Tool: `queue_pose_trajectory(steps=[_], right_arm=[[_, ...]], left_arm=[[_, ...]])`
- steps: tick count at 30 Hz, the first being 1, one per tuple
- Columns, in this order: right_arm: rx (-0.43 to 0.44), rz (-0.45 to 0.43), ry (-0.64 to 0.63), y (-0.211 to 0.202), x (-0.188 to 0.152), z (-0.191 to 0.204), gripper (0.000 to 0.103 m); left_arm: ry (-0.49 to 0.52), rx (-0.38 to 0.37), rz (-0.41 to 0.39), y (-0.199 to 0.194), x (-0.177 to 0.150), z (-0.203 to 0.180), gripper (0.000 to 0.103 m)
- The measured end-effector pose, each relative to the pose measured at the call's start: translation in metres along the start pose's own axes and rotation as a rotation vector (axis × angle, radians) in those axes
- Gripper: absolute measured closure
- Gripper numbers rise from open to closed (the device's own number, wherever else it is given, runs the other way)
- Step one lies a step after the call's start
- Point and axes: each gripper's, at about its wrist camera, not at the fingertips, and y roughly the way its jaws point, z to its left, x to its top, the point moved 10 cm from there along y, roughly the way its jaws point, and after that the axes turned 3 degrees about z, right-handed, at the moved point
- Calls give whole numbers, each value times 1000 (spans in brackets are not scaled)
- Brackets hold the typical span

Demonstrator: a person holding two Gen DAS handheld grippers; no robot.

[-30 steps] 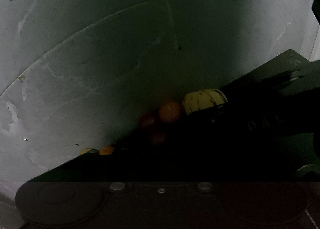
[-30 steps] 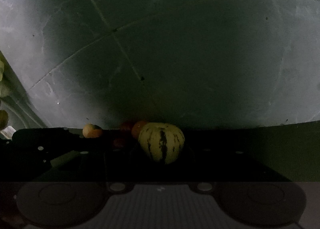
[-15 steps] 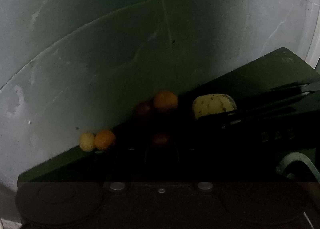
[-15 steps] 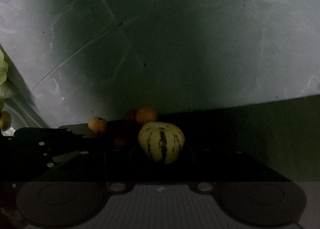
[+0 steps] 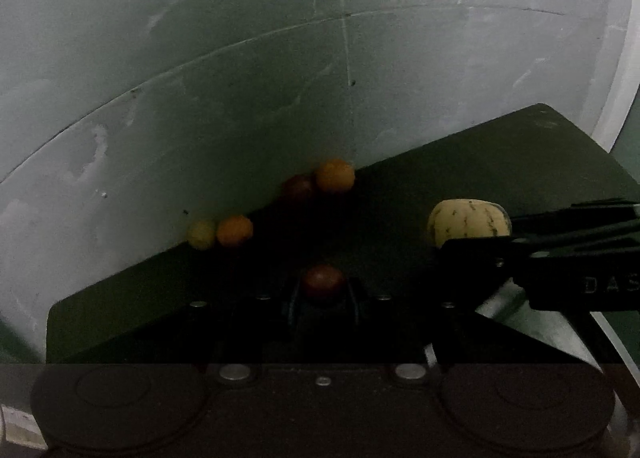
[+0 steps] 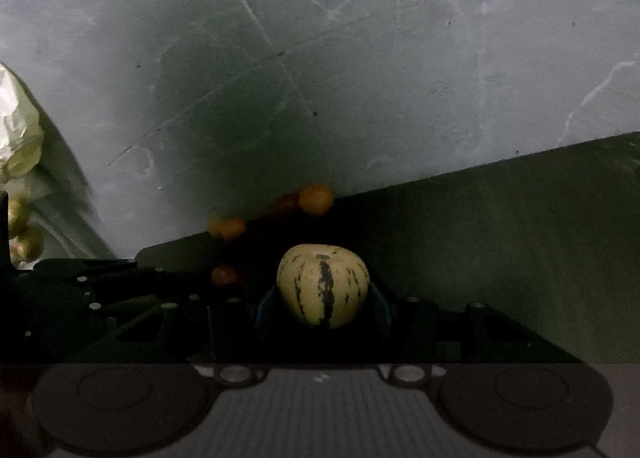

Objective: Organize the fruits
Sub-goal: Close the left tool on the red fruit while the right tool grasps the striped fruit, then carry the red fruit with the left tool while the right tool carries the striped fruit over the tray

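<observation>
Striped melon (image 6: 323, 285) clamped in right tool (image 6: 323, 308), dark table (image 6: 500, 226)

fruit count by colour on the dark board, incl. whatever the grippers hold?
Orange: 2
Dark red: 2
Yellow-green, small: 1
Pale yellow, dark-striped: 1
Total: 6

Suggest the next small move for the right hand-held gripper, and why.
Probably carry the striped fruit clear of the dark table toward wherever it belongs: the right hand-held gripper already brackets it on both sides. The destination isn't visible, so this is a guess.
</observation>
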Motion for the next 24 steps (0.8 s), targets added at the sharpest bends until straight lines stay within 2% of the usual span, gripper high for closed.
queue_pose_trajectory(steps=[12,24], right_arm=[[-39,-32,14,-41,-30,23,49],[-40,0,13,-49,-67,51,49]], left_arm=[[9,-32,-9,-39,-33,4,77],[-41,-30,16,-57,-78,23,77]])
